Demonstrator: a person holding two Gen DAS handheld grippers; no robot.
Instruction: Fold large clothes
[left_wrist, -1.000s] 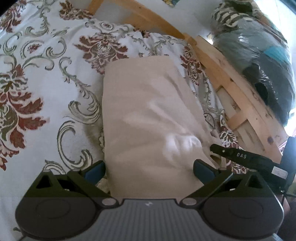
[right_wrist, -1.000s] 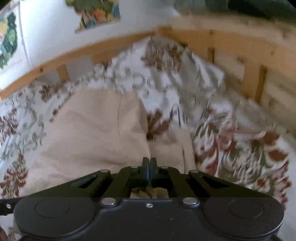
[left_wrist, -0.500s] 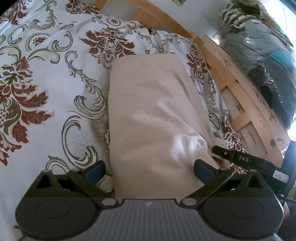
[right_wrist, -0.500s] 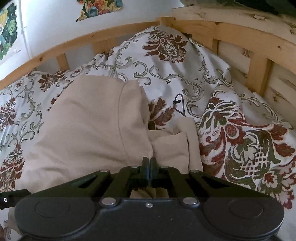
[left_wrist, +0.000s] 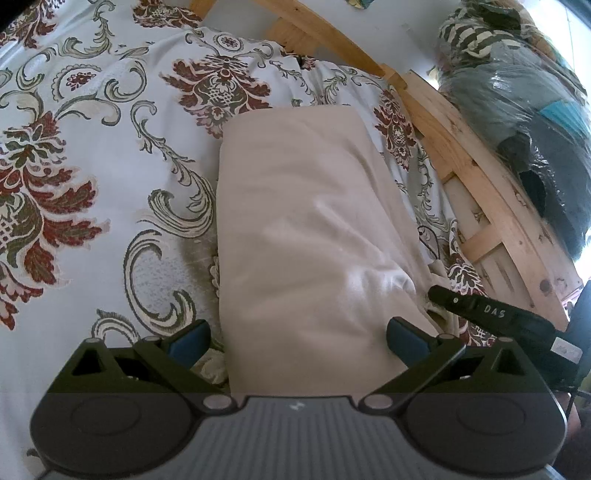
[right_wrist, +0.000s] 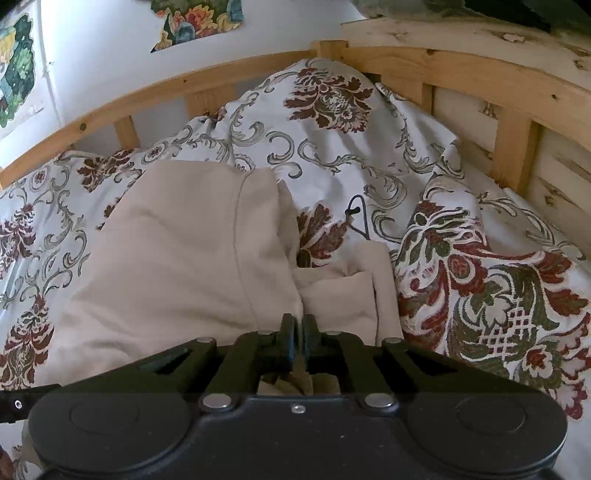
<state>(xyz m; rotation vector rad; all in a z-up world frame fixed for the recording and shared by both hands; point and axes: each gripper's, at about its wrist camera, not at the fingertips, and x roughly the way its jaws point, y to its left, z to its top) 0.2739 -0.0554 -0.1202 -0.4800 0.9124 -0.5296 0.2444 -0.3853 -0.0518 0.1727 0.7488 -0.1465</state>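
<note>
A beige garment lies folded lengthwise on the floral bedspread, running away from me. My left gripper is open and empty, its blue-padded fingers straddling the garment's near end just above it. My right gripper is shut on the beige garment at its near edge, with cloth bunched between the jaws. A smaller fold of the garment lies to the right of the fingers. The right gripper's black body also shows in the left wrist view.
A wooden bed rail runs along the right side and a wooden headboard along the far end. Bagged clothes are piled beyond the rail. The bedspread bunches up at the right. Posters hang on the wall.
The right gripper has moved the held garment edge forward and settled; the blur is gone. The left view has shifted slightly back, showing more of the garment. Both jaws stand as before.
</note>
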